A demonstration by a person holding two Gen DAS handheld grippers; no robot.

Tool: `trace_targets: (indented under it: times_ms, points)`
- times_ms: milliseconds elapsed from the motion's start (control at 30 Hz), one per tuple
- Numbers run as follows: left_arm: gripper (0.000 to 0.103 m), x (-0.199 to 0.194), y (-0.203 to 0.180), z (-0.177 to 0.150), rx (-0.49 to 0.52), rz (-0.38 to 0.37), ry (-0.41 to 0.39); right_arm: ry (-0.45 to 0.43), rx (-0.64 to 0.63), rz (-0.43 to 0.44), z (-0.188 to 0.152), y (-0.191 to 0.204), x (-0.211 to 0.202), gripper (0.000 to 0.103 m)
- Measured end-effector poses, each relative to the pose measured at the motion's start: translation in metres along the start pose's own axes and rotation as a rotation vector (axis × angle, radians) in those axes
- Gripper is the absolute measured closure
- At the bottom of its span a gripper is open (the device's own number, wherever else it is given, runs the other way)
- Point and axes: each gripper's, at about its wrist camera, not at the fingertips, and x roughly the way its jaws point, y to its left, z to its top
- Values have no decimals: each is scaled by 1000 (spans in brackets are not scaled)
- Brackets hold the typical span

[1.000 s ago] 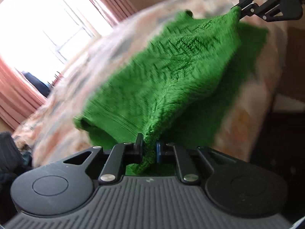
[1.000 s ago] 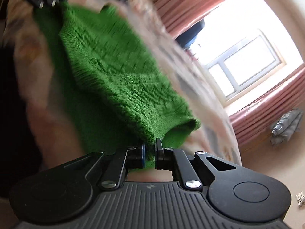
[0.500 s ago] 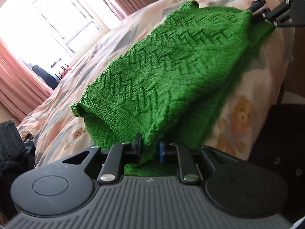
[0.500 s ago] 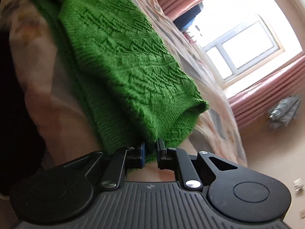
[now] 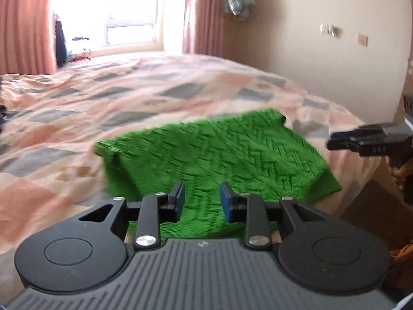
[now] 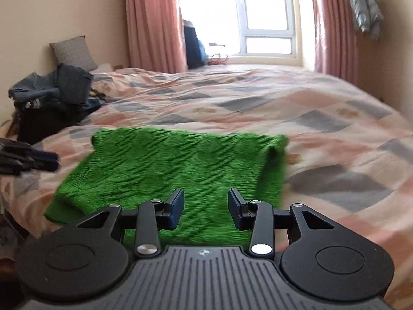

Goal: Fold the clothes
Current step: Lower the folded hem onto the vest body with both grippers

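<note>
On the patchwork bed [image 5: 77, 108] in the left wrist view, the folded green sweater [image 5: 219, 160] overhangs the near edge beyond the left gripper [image 5: 201, 204], jaws released, while from the right wrist the right gripper [image 6: 205, 208], jaws likewise apart, hovers over it, so it may slide off or unfold.

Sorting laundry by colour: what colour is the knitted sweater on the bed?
Bright green knitted sweater, clearest in the right wrist view.

faint pale lettering was seen on the side of the right gripper [image 5: 371, 143], too blurred to be read, a small emblem was moulded on each gripper body, no legible text elsewhere
</note>
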Motion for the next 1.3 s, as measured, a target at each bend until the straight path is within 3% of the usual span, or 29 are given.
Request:
trace_targets:
  times_ms: [100,200,333,467,633,700,767,833,900,1000,1133,1267,1300]
  points:
    - [77,30,-13,-15,23,-20,74,85,-26,-13,-16,3,24,64]
    - [76,56,-15,-45,55,23,165,157,33,-6,-32,-9,38,65]
    - [76,49,-5,-45,19,-7,189,218,106,39,-15,-23,38,68]
    - [77,43,17,-16,-3,-2,141,124,168,67,17,-43,25,67]
    - [78,69,55,10,-41,29,98,34,89,-44,65,-63,59,66]
    - [81,80,70,20,-56,41,81,33,52,-63,77,-68,83,66]
    - [92,90,86,30,-71,53,63,47,9,-73,81,-73,107,67]
    - [92,101,101,41,-86,65,46,82,-15,-87,77,-83,131,73]
    - [93,116,118,41,-120,76,56,115,32,-97,65,-102,149,78]
    - [99,136,148,10,-267,33,88,118,140,-79,49,-124,160,84]
    - [100,125,176,-3,-453,-20,58,101,246,-98,50,-134,150,90]
    - [100,97,162,12,-444,41,58,70,347,-155,58,-129,119,89]
    - [100,87,154,15,-429,54,59,52,338,-157,58,-121,106,82]
